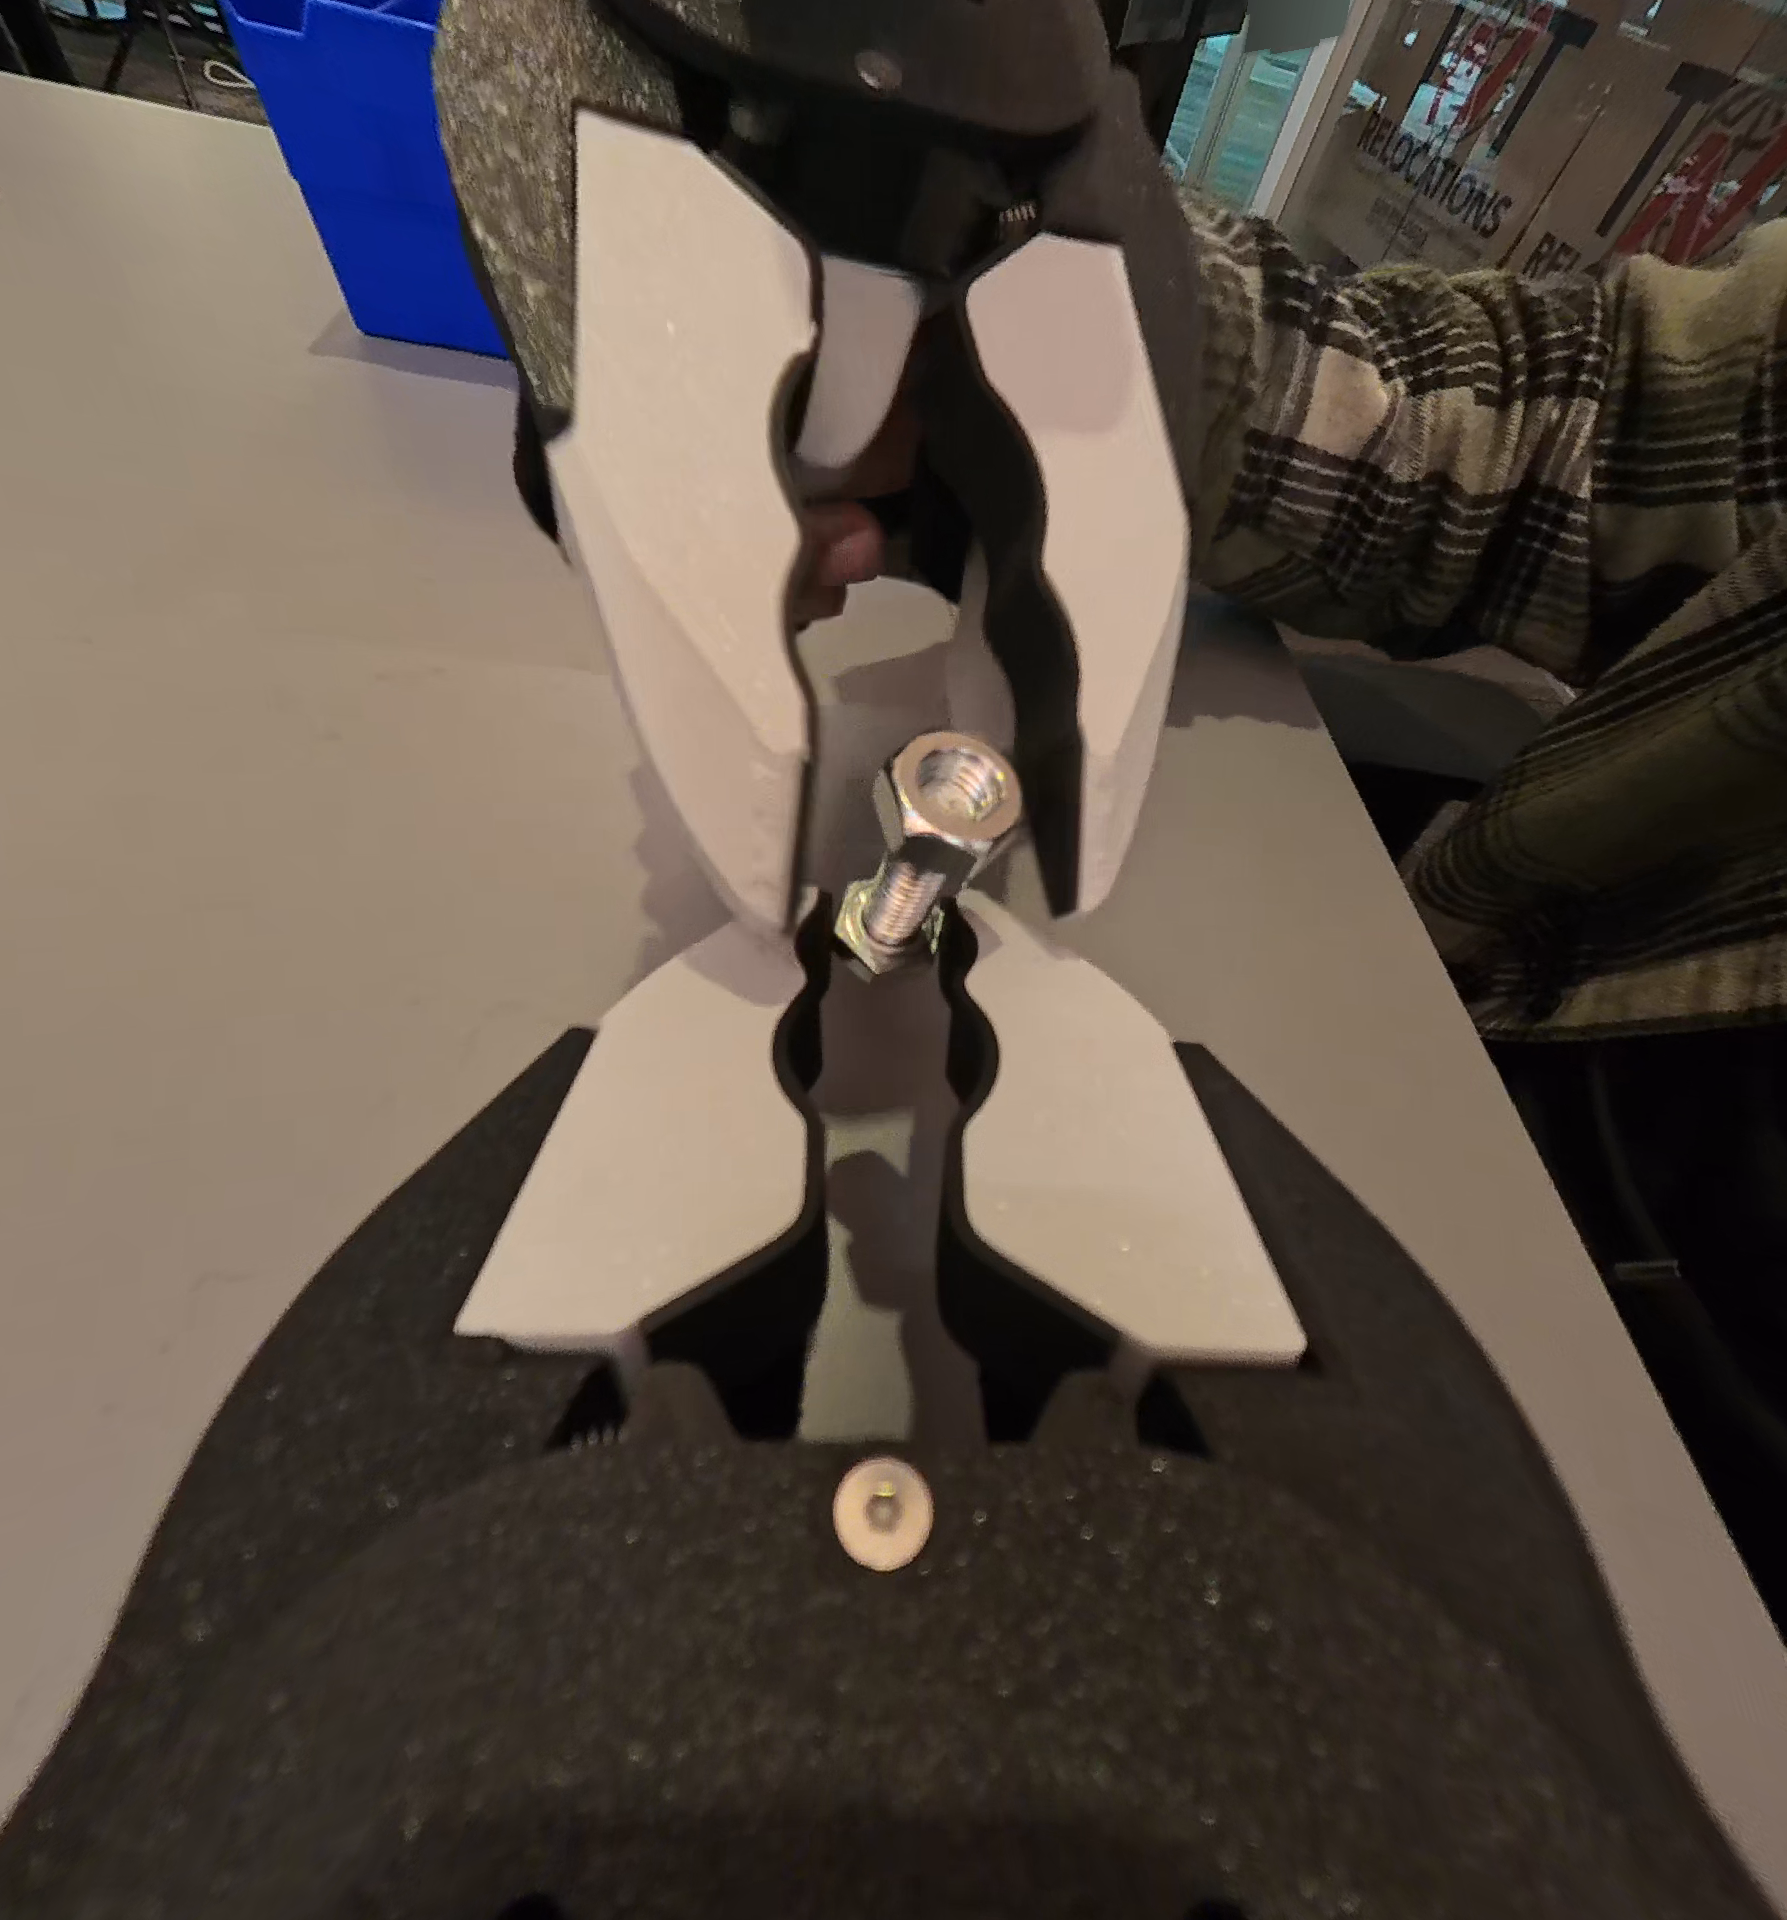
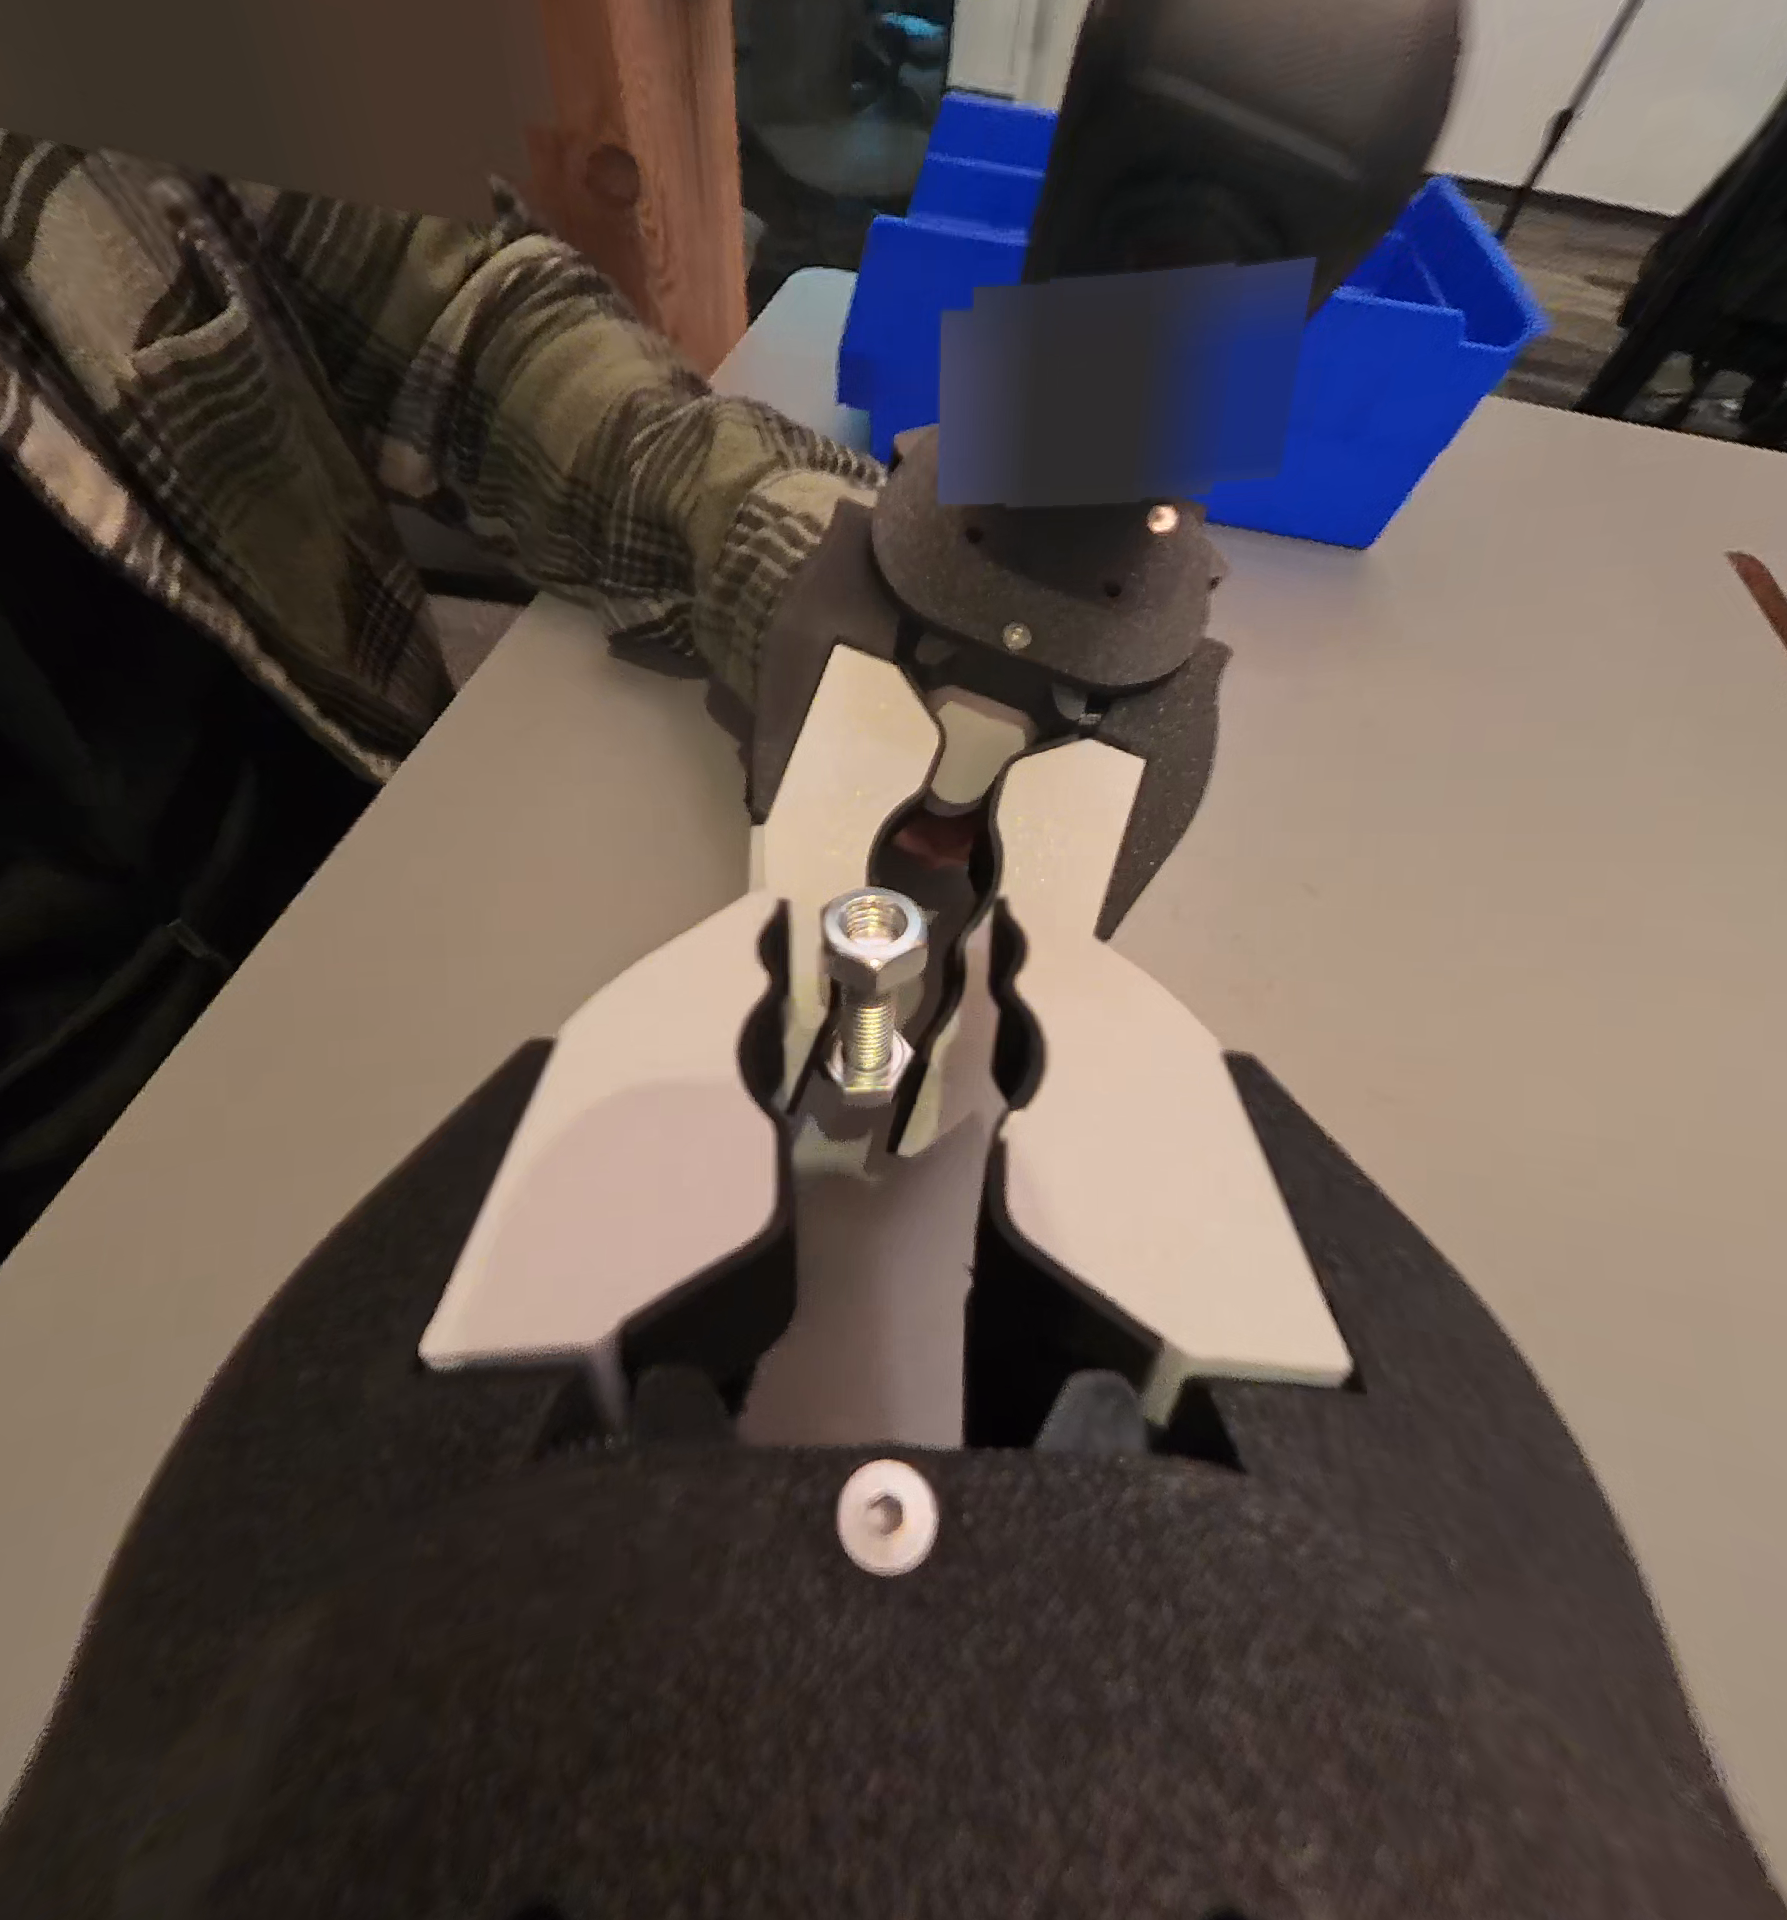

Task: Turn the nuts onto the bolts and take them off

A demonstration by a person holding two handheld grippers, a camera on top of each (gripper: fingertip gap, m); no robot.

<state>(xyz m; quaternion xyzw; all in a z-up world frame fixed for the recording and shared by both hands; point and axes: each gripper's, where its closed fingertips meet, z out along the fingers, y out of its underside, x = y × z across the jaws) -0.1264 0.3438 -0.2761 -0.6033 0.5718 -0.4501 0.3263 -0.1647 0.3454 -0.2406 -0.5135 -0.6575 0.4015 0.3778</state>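
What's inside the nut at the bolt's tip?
The nut shows an open threaded hole; the bolt end sits barely in, depth unclear. The left gripper grips the bolt's head, hiding it. The right gripper stands around the nut.

A shiny silver steel bolt point(image 1: 894, 902) and nut point(image 1: 946, 805) are gleaming; a far blue plastic bin point(image 1: 369, 166) and green-and-black plaid sleeve point(image 1: 1471, 457) are showing over the grey table point(image 1: 193, 727).

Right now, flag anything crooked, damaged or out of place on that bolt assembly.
Nothing stands out. The bolt stands upright, its head clamped in the left gripper; the nut sits squarely on its tip between the right gripper's open jaws.
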